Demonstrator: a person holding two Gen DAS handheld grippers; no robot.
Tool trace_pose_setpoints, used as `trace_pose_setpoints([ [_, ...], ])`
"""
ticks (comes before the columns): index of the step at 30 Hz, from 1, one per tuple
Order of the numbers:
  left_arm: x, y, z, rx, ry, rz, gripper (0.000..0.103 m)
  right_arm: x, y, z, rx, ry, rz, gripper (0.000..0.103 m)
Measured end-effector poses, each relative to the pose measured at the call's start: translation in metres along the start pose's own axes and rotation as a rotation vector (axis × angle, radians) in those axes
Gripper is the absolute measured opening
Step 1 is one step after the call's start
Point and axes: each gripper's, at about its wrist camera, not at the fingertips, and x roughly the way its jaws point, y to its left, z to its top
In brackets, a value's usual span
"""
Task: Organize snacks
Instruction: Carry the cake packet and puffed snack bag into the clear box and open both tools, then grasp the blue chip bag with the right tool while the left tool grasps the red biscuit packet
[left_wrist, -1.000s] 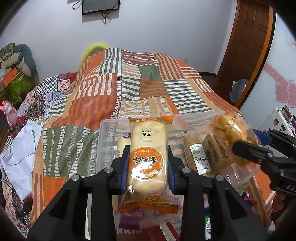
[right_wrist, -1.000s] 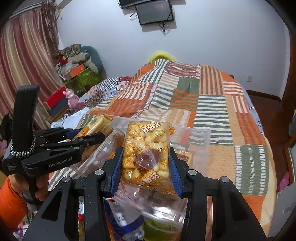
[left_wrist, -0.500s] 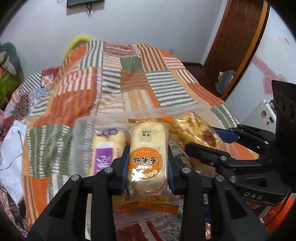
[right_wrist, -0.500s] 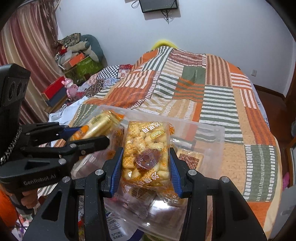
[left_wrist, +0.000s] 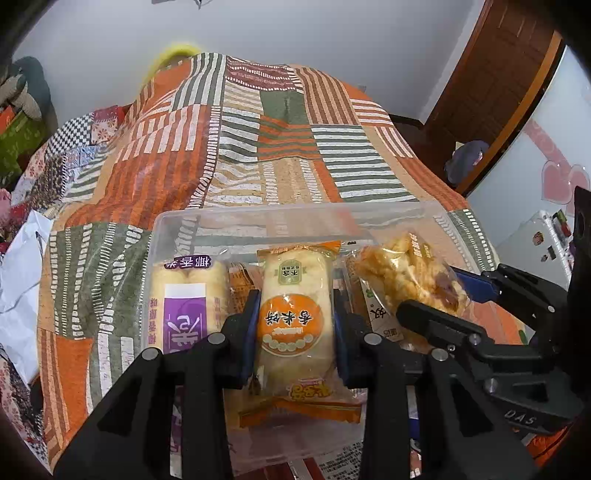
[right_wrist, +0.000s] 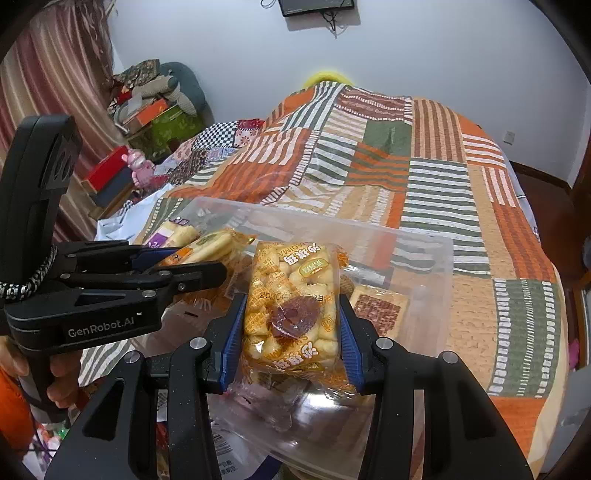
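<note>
Snacks hang over the clear plastic bin (left_wrist: 184, 221): left gripper (left_wrist: 295, 325) pinches an orange rice-cracker packet (left_wrist: 293, 314), right gripper (right_wrist: 291, 325) a yellow puffed-snack bag (right_wrist: 291, 295), seemingly ready to drop in.

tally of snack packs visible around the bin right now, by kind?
Rice cracker pack, orange label, held in left gripper: 1
Puffed yellow snack pack, held in right gripper: 1
Purple-label pale roll pack in clear plastic bin: 1
Brown-patterned flat pack in bin: 1
Total: 4 clearly seen; a few others are partly hidden behind these.
</note>
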Motion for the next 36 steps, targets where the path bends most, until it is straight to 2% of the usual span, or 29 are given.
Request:
trace_pose_setpoints([
  [2,0.000,-0.005,-0.001,0.024,0.002,0.016,0.039,0.002,0.001,0.000,-0.007,0.008,0.002,0.045],
  [4,-0.002,-0.010,-0.002,0.042,0.002,0.012,0.049,0.002,0.002,0.000,-0.006,0.002,0.007,0.045],
  [5,-0.003,-0.011,-0.002,0.048,-0.003,0.019,0.050,0.001,0.002,0.001,-0.003,0.001,0.015,0.045],
  [9,-0.015,-0.012,-0.002,0.058,-0.046,0.038,0.060,-0.007,0.000,0.002,0.002,-0.018,0.019,0.045],
  [20,-0.070,-0.011,-0.008,0.026,-0.152,0.011,0.062,-0.043,0.013,-0.004,-0.039,-0.081,-0.025,0.046],
  [27,-0.112,-0.008,-0.028,0.018,-0.232,0.059,0.067,-0.076,0.024,-0.014,-0.058,-0.146,-0.037,0.049],
  [30,-0.125,-0.007,-0.040,0.017,-0.251,0.076,0.069,-0.087,0.026,-0.019,-0.058,-0.164,-0.039,0.049],
  [36,-0.138,-0.005,-0.067,0.016,-0.261,0.096,0.078,-0.099,0.029,-0.037,-0.057,-0.177,-0.043,0.053],
])
